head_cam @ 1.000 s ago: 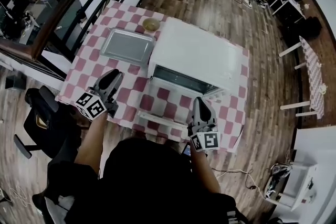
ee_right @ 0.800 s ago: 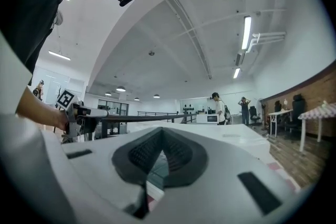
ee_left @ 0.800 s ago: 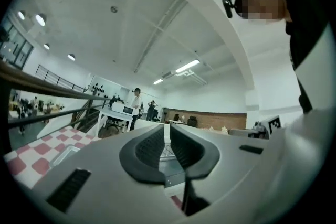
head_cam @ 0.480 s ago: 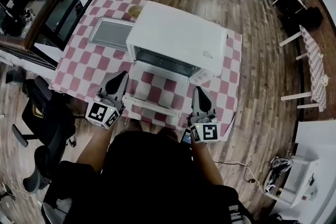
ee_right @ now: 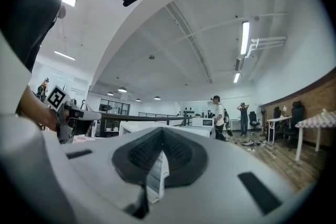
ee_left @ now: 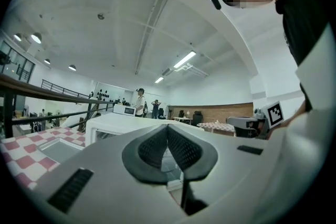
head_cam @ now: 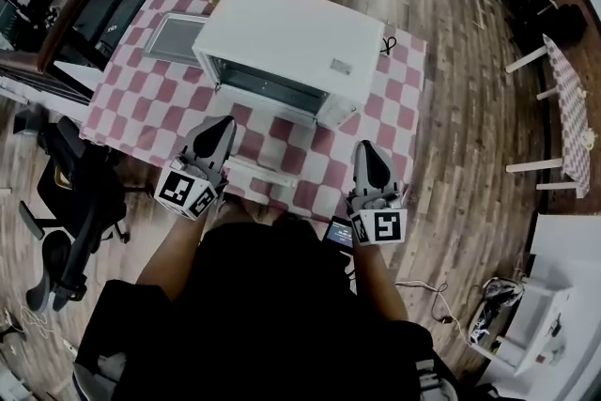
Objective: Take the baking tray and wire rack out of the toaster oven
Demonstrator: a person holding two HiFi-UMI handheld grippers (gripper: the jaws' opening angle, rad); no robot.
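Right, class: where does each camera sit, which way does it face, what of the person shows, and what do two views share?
Head view: on the head, facing steeply down at the oven on the table; both arms, left gripper and right gripper show.
Left gripper view: on that gripper, level along its shut jaws toward the oven; torso and right gripper at right.
Right gripper view: on that gripper, level along its shut jaws; hand and left gripper at left.
Shared: both gripper views show the oven and two distant people.
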